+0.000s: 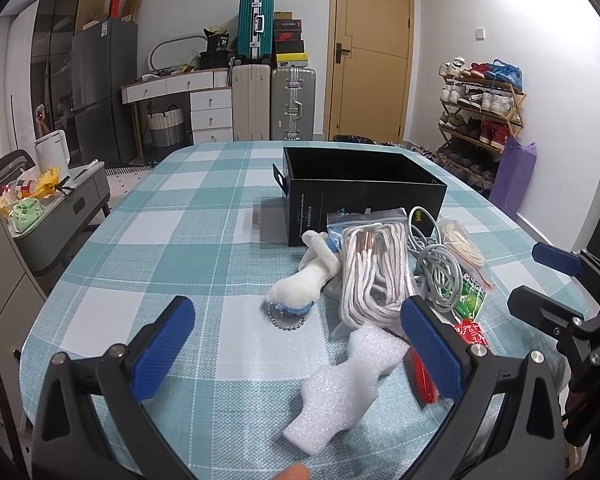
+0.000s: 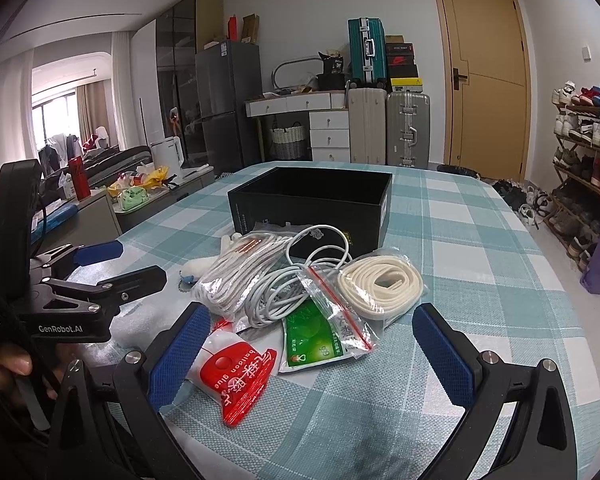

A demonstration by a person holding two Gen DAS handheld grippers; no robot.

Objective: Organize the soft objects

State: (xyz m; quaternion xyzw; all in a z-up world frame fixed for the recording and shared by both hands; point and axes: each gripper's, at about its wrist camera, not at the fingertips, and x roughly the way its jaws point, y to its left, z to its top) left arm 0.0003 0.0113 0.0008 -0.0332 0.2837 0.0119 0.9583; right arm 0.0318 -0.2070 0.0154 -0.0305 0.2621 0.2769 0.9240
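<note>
An open black box [image 1: 364,196] [image 2: 312,204] stands on the checked tablecloth. In front of it lies a pile: a white plush toy with a ball chain [image 1: 300,288], bagged white rope [image 1: 374,276] [image 2: 236,268], a white cable [image 2: 288,292], a bagged cream cord [image 2: 382,286], a green packet [image 2: 314,340] and a red balloon-glue packet [image 2: 236,376]. A white foam piece [image 1: 348,384] lies between the jaws of my open, empty left gripper [image 1: 300,328]. My right gripper [image 2: 312,332] is open and empty, just before the packets; it also shows at the right edge of the left wrist view [image 1: 556,276].
The table [image 1: 172,216] is round-edged with teal and white checks. Suitcases [image 1: 276,104], white drawers and a wooden door stand behind it. A shoe rack [image 2: 588,152] is at the right, a side cabinet with clutter [image 1: 40,204] at the left.
</note>
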